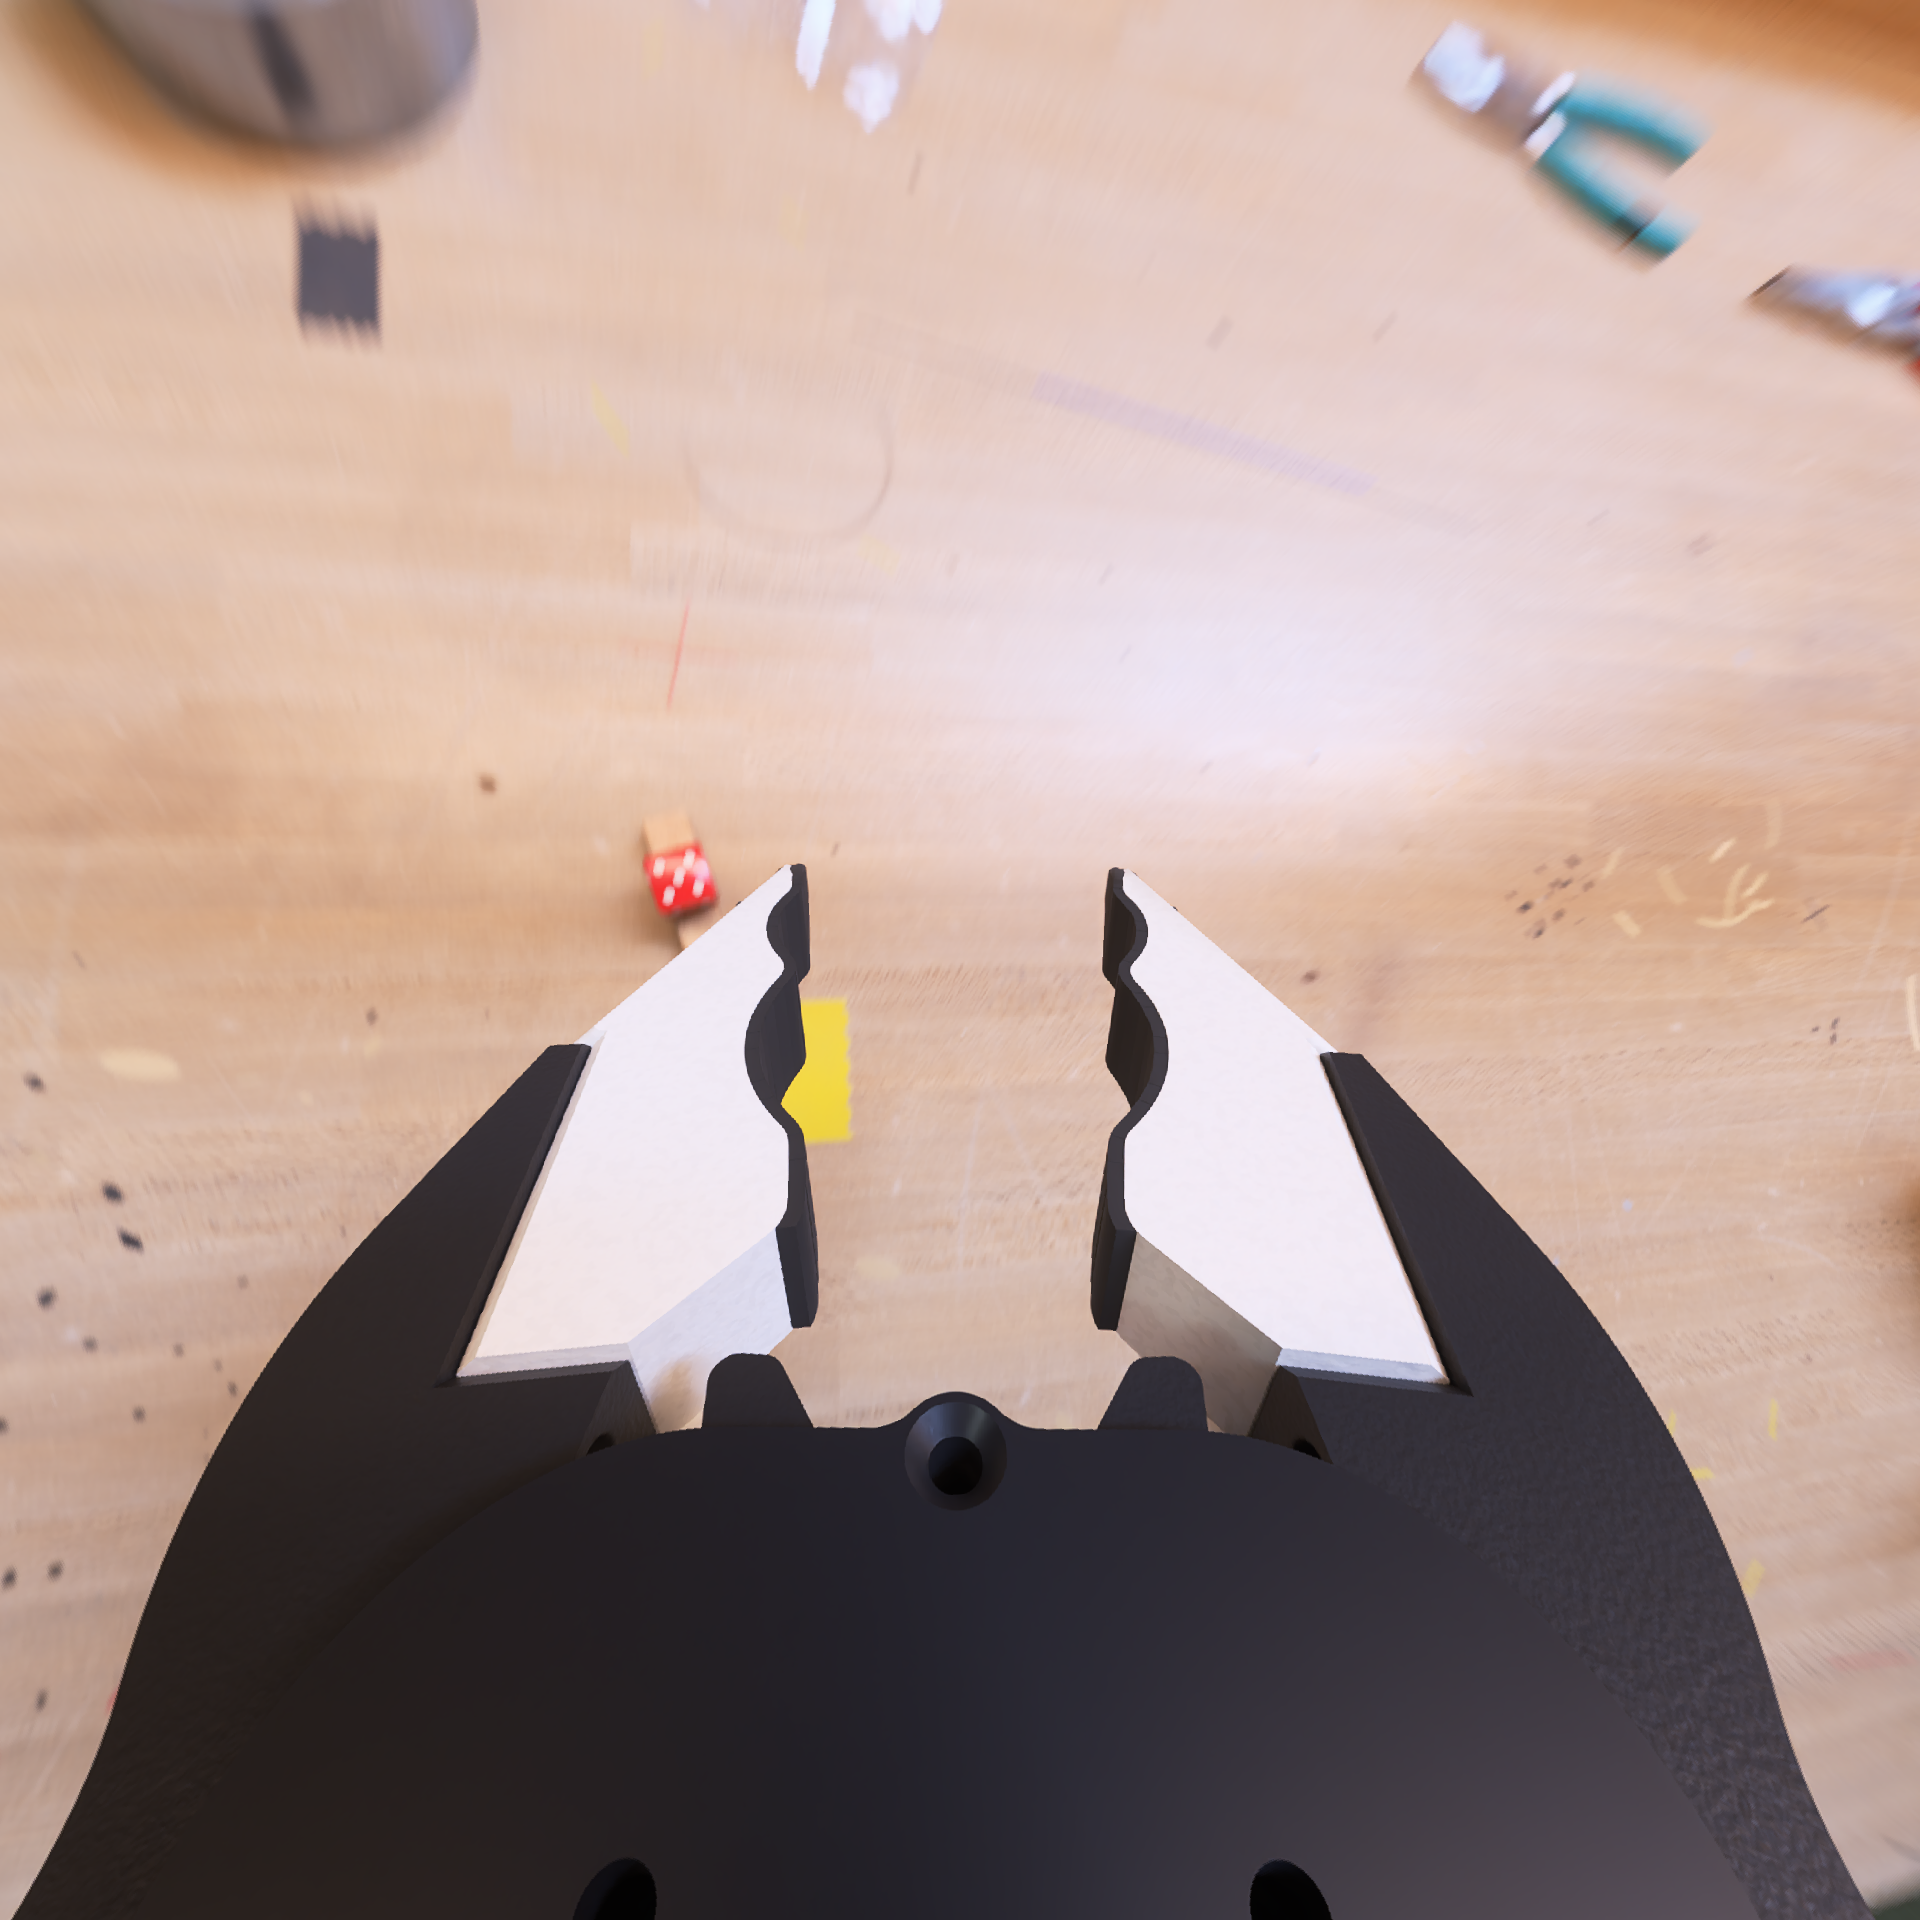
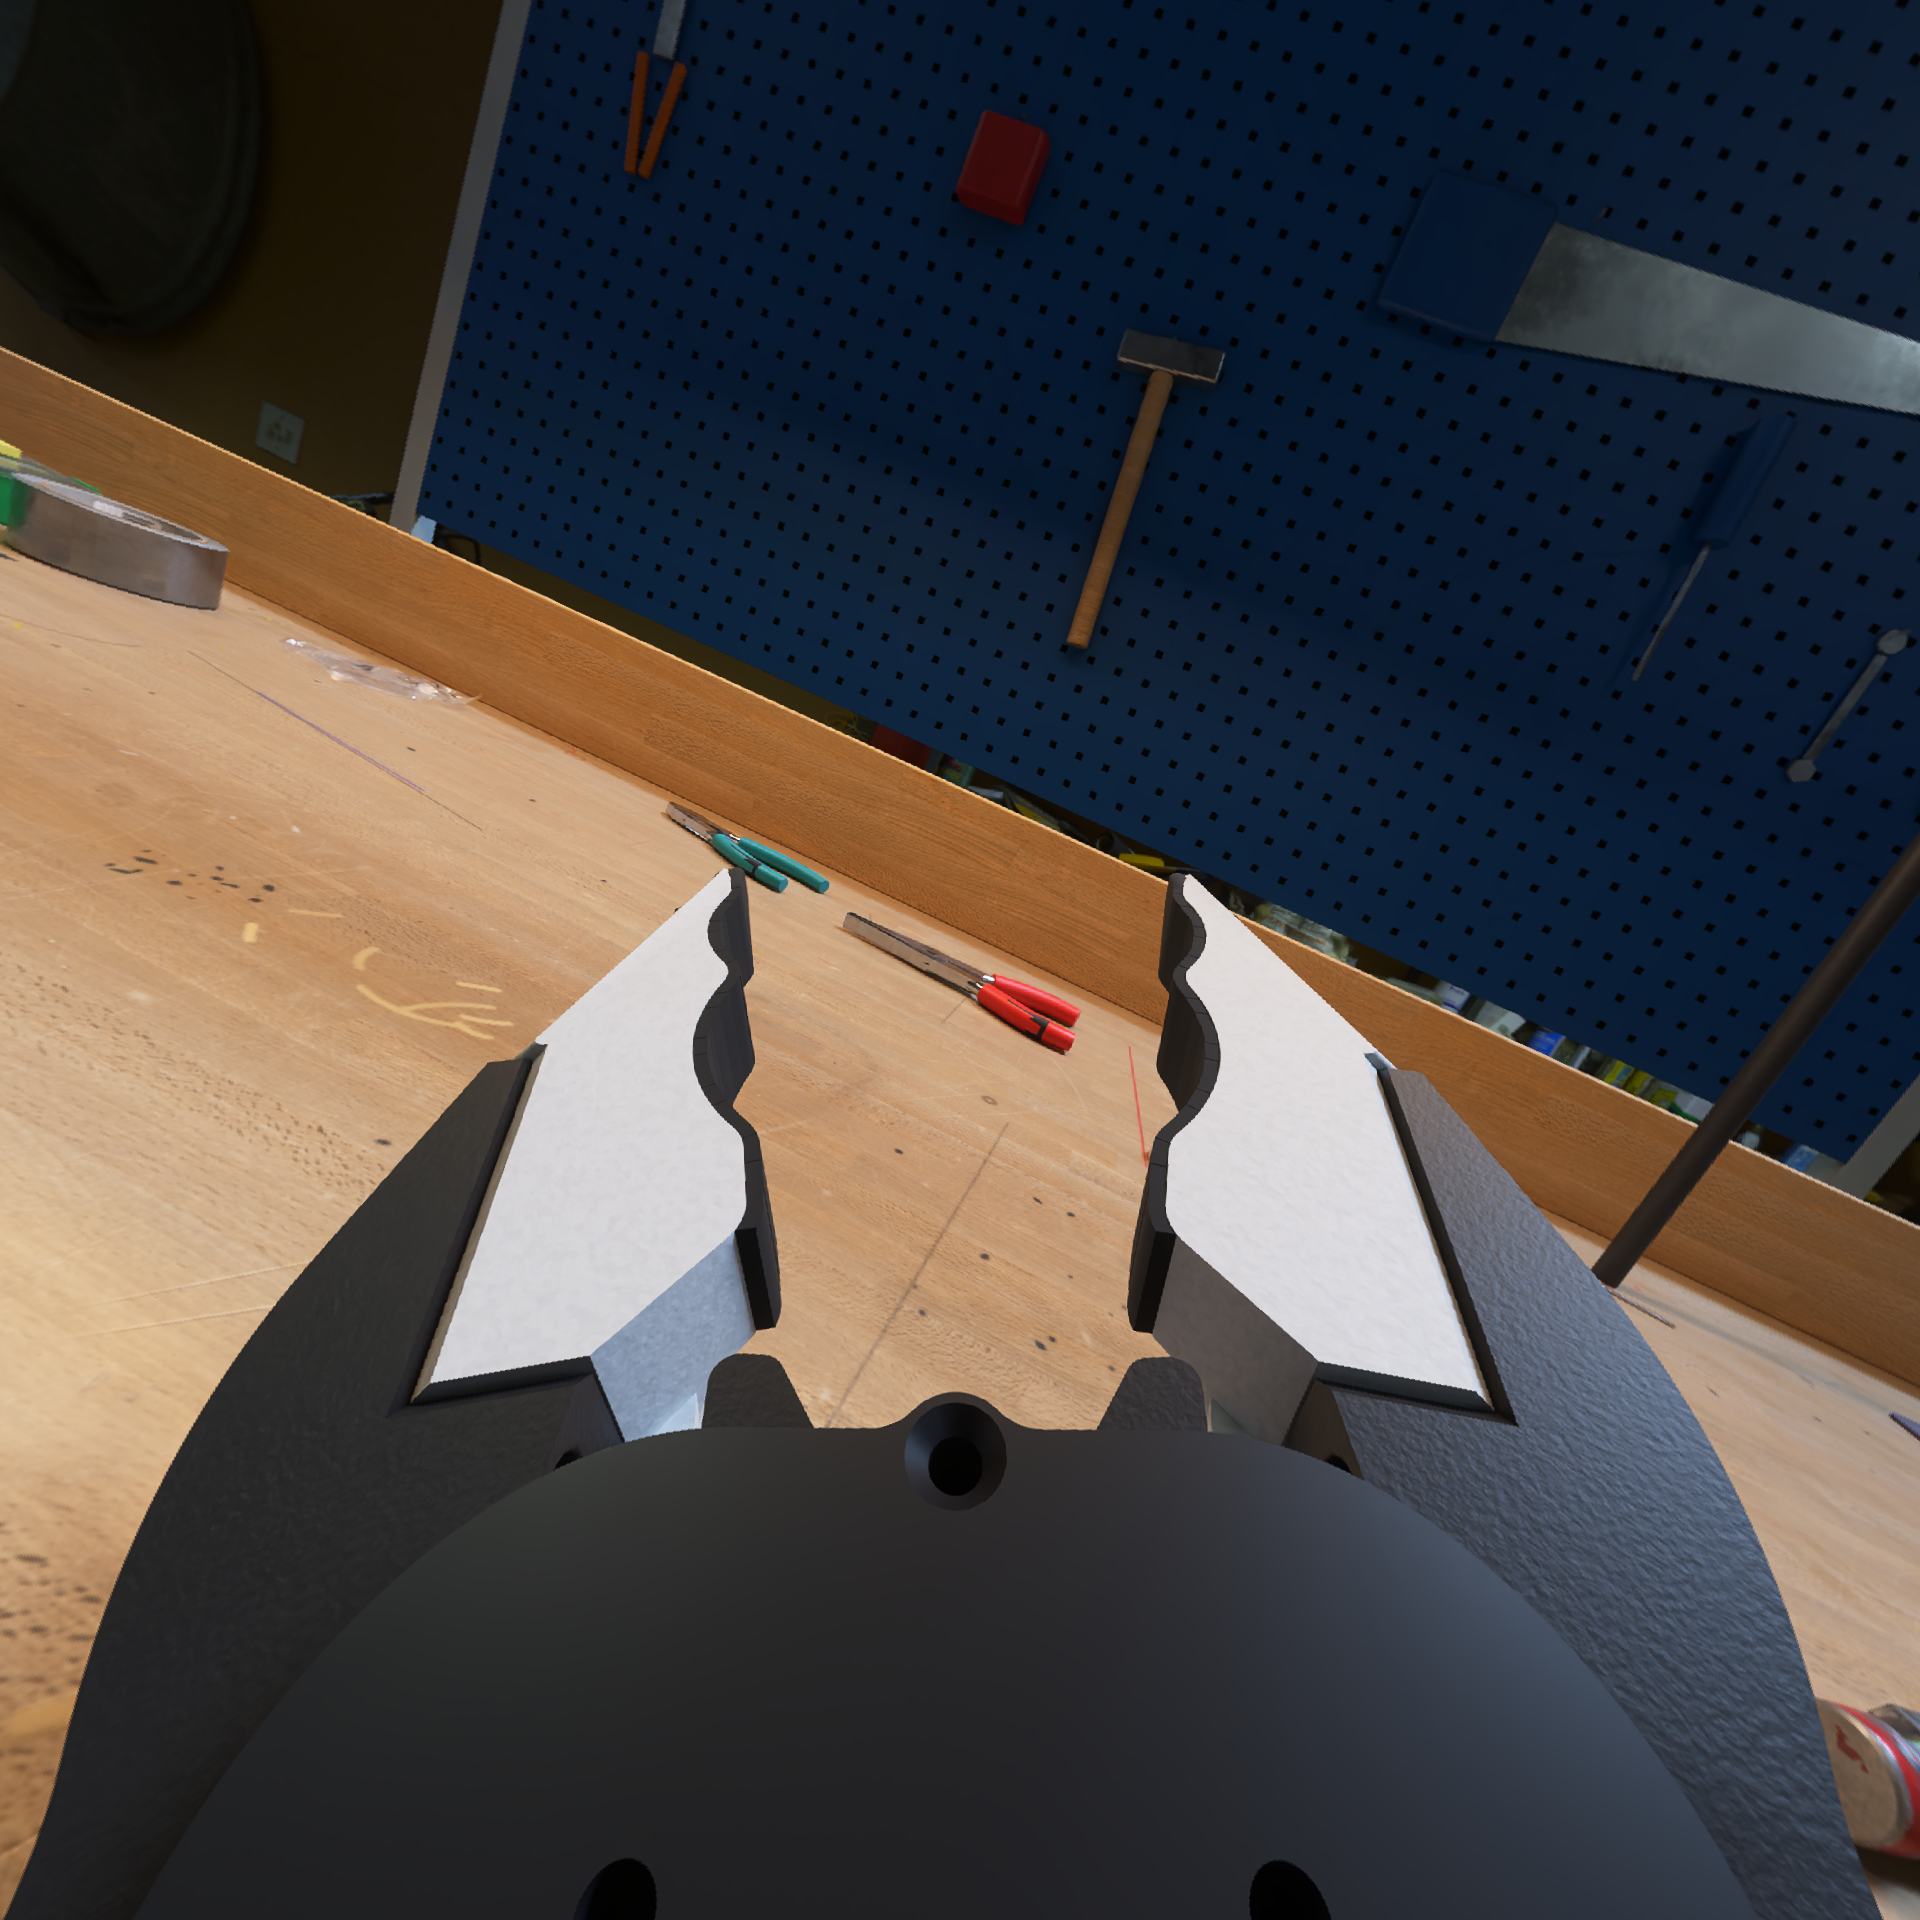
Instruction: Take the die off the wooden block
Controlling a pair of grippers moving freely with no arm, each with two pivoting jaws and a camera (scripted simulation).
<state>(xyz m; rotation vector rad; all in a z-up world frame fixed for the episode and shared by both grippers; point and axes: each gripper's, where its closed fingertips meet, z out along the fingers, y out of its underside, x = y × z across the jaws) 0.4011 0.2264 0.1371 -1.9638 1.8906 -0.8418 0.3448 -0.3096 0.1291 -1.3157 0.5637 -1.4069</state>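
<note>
In the left wrist view a small red die (image 1: 678,879) with white pips sits on a small wooden block (image 1: 670,833) on the wooden bench. The view is blurred. My left gripper (image 1: 954,871) is open and empty, high above the bench, with the die just left of its left fingertip (image 1: 792,883). My right gripper (image 2: 954,878) is open and empty, low over the bench and pointing toward the back rail. The die and block do not show in the right wrist view.
A yellow patch (image 1: 823,1070), a black patch (image 1: 338,272), a grey roll (image 1: 301,62) and teal-handled pliers (image 1: 1605,156) lie on the bench. The right wrist view shows teal pliers (image 2: 764,857), red pliers (image 2: 997,992), a tape roll (image 2: 114,540), a dark pole (image 2: 1756,1060) and a blue pegboard (image 2: 1351,623) with tools.
</note>
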